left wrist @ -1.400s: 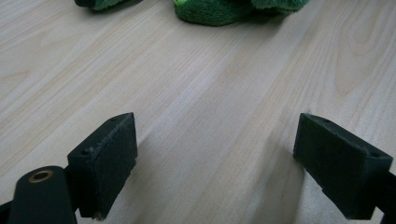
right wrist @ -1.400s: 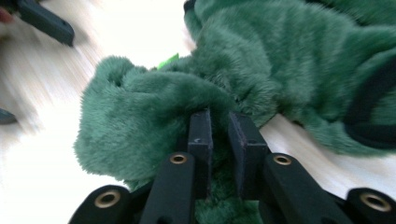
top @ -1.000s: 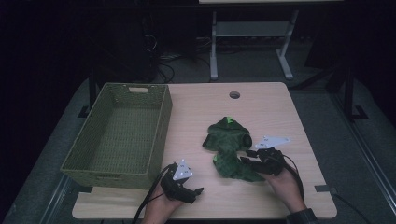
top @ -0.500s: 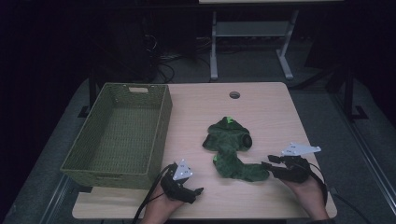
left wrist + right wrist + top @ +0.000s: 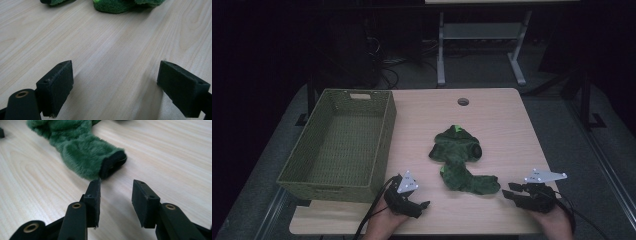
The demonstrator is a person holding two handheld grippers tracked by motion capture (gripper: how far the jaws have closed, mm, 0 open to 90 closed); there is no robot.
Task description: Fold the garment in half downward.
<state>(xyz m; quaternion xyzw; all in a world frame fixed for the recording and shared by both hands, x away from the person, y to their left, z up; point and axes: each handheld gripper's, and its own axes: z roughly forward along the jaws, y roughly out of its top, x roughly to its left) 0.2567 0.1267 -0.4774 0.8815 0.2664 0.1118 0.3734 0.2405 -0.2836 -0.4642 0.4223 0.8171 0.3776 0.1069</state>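
On the left of the light wooden counter (image 5: pixel 492 115) stands an olive-green woven basket (image 5: pixel 341 142), rectangular and open-topped, with one long side running along the counter's left edge. Its inside holds nothing but the weave of its own floor.

Just beside the basket's near right corner, the left gripper (image 5: pixel 421 206) rests low at the counter's front edge in the person's left hand (image 5: pixel 388 222), a grey three-cornered plate on its top and a cable looping down behind it. In the left gripper view its two black jaws stand wide apart over bare wood, with nothing between them; the green cloth lies well ahead of them at the top of that view.

Toward the middle of the counter lies the dark green plush garment (image 5: pixel 460 160), a fuzzy fleece piece with a bright lime spot at its far end. It is crumpled into a rounded bunch farther from the person, and a sleeve-like limb runs from it toward the front right, ending in a dark cuff.

To the right of that cuff, near but apart from it, is the right gripper (image 5: pixel 508 192), held in the person's right hand (image 5: pixel 557 225) and pointing left at the cloth. In the right gripper view its jaws are partly open, with only wood between them; the cuffed end (image 5: pixel 112 163) of the limb lies just beyond the left jaw's tip, not clamped.
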